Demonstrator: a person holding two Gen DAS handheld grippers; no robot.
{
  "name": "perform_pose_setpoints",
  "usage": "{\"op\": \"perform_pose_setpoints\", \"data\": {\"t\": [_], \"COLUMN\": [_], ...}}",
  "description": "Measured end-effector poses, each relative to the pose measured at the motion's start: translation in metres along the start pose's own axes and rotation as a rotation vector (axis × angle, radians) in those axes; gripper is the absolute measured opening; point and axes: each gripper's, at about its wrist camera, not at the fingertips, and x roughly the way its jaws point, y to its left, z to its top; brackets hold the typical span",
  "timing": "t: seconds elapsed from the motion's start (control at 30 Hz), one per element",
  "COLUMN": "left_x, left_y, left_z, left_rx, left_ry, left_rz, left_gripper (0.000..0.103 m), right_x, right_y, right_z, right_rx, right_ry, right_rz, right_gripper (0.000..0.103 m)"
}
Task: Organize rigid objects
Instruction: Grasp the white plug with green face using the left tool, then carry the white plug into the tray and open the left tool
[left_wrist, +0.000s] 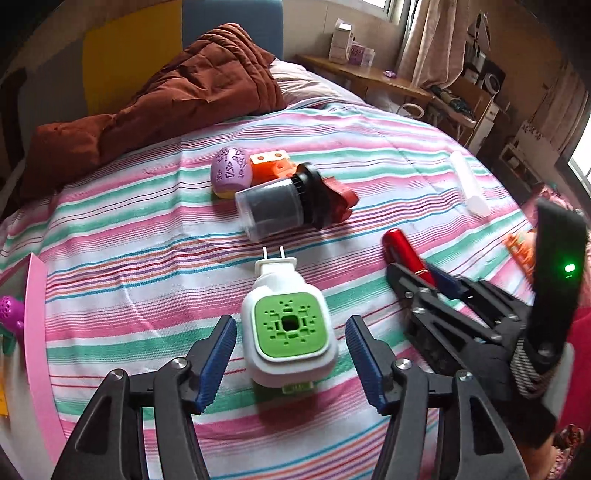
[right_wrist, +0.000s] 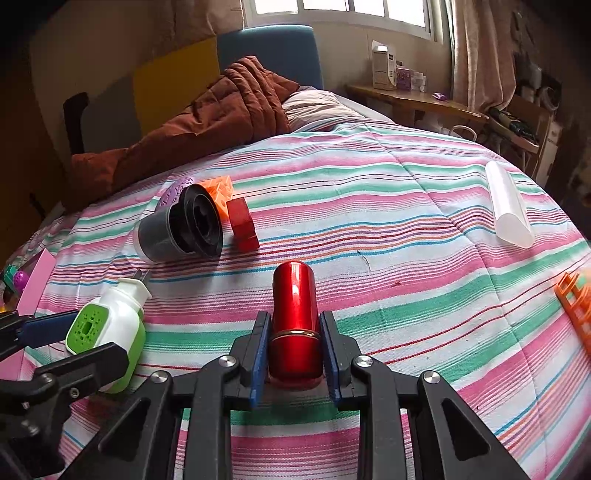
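Clamping red tube (right_wrist: 294, 325) on striped bed (right_wrist: 406, 229), right gripper (right_wrist: 294, 354) shut across its gold band; glossy, slippery, so grip mid-body. Left gripper (left_wrist: 291, 354) wide open around plug-in vaporizer (left_wrist: 287, 325) (light, rigid), not touching; take flat sides

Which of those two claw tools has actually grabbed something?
The right gripper: its blue pads clamp the glossy red cylinder. The left gripper only straddles the white-and-green plug-in device, gaps on both sides.

We note a glossy red tube (right_wrist: 294, 325) lying flat, and a white-green plug-in (left_wrist: 286, 328) lying with prongs pointing away.
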Motion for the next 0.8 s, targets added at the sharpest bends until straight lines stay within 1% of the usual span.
{"op": "perform_pose_setpoints", "data": {"t": [0.1, 0.17, 0.2, 0.27, 0.37, 0.5, 0.63, 0.73, 0.8], "left_x": [0.008, 0.011, 0.011, 0.008, 0.002, -0.005, -0.012, -0.016, -0.022], "left_y": [0.004, 0.009, 0.012, 0.015, 0.017, 0.025, 0.028, 0.034, 0.036], "left_z": [-0.001, -0.003, -0.004, -0.007, -0.014, -0.025, -0.035, -0.041, -0.045], "left_rx": [-0.002, -0.022, -0.033, -0.042, -0.036, -0.050, -0.062, -0.109, -0.120], "left_ry": [0.011, 0.012, 0.009, -0.002, -0.014, -0.027, -0.020, -0.004, -0.019], "left_rz": [-0.006, -0.039, -0.048, -0.060, -0.049, -0.060, -0.085, -0.127, -0.113], "left_gripper": [0.062, 0.054, 0.053, 0.053, 0.053, 0.053, 0.053, 0.053, 0.053], "right_x": [0.000, 0.000, 0.000, 0.000, 0.000, 0.000, 0.000, 0.000, 0.000], "right_y": [0.001, 0.002, 0.002, 0.002, 0.002, 0.003, 0.004, 0.005, 0.006], "right_z": [-0.001, -0.001, -0.001, -0.001, -0.001, -0.002, -0.001, -0.001, -0.001], "right_rx": [-0.005, -0.007, -0.007, -0.008, -0.012, -0.019, -0.025, -0.030, -0.032], "right_ry": [-0.002, -0.004, -0.004, -0.006, -0.006, -0.007, -0.005, -0.004, -0.004], "right_rz": [-0.006, -0.009, -0.010, -0.012, -0.016, -0.024, -0.032, -0.038, -0.040], "right_gripper": [0.027, 0.027, 0.027, 0.027, 0.027, 0.027, 0.027, 0.027, 0.027]}}
